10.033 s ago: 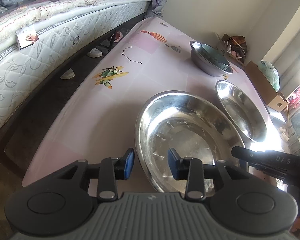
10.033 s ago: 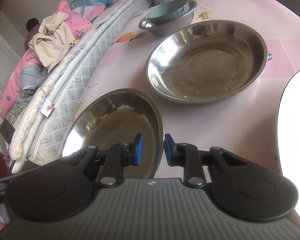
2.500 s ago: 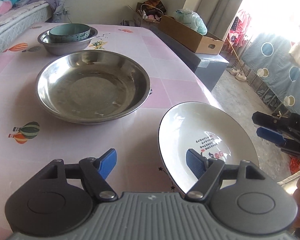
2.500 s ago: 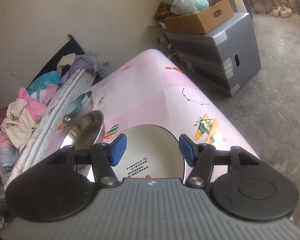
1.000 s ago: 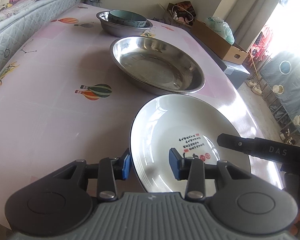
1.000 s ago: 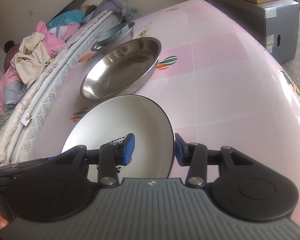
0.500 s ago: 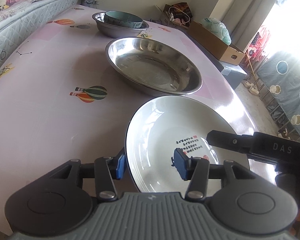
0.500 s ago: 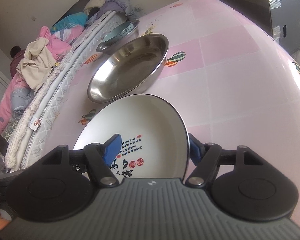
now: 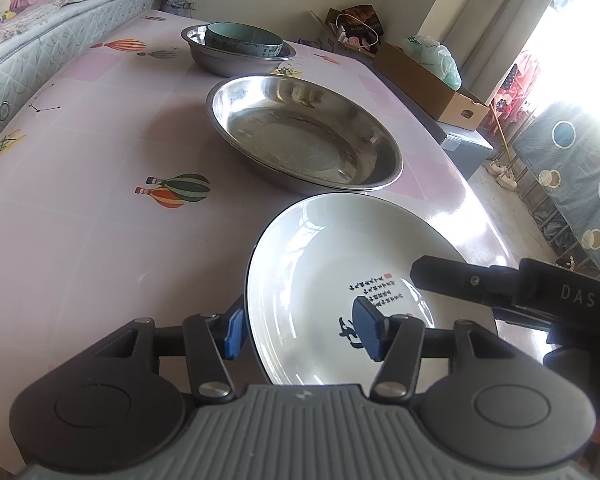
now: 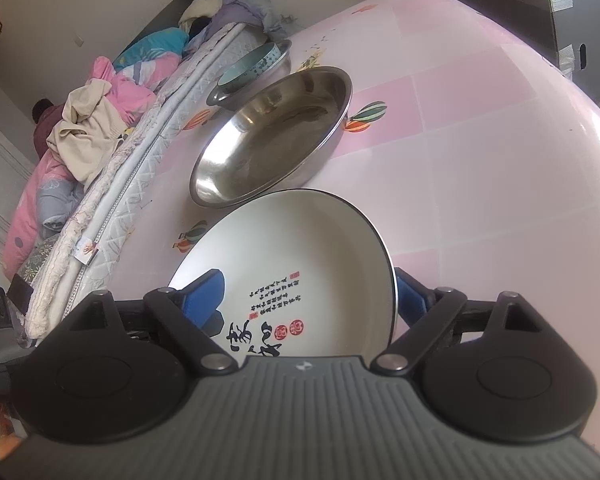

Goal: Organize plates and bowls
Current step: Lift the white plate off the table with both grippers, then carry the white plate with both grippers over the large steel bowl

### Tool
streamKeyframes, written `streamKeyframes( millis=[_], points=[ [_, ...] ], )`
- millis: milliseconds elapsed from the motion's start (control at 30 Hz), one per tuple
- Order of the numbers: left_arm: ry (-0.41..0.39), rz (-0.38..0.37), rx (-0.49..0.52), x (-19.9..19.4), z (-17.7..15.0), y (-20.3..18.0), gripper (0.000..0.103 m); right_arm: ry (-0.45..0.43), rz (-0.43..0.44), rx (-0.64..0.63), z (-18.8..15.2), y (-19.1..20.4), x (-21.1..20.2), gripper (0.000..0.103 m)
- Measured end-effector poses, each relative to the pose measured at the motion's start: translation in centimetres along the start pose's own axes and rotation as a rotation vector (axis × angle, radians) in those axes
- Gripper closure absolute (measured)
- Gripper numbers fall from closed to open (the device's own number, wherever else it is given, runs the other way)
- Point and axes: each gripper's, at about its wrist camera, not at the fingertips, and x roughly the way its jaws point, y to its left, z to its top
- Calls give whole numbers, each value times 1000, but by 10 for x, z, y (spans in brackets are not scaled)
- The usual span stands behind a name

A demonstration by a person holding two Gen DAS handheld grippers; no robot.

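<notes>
Tongs opening astride white plate (image 9: 340, 256), pink table (image 9: 80, 240), mattress (image 9: 40, 44) beside

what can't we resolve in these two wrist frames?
- White ceramic plate with black calligraphy: near rim hidden by each gripper's body in both views, so whether it rests flat on the pink table is unclear.
- Small teal bowl in the far steel bowl: contents too small.
- Plate text: unreadable, left wrist.

The white plate (image 9: 340, 272) sits near the table's (image 9: 80, 232) front right corner. The left gripper (image 9: 300, 330) is opening, one pad each side of the plate's rim. Behind it is a steel pan (image 9: 304, 132), then a bowl (image 9: 244, 40) near the far edge.
</notes>
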Motion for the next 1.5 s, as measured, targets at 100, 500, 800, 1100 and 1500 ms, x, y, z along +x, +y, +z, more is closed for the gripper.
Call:
streamKeyframes(
  millis=[100,500,800,1100,1500],
  points=[
    [0,2,4,1,1,-2,45,0,1,-2,0,0,0,14],
    [8,122,41,6,8,-9,66,-26,-76,-9,1,-3,-5,42],
    [1,151,6,6,11,-8,73,-50,-176,-81,-6,2,-5,72],
    [16,145,4,7,12,-8,72,-36,-214,-122,-12,7,-10,80],
    [35,140,40,8,11,-11,67,-53,-241,-145,-18,13,-12,80]
  ],
)
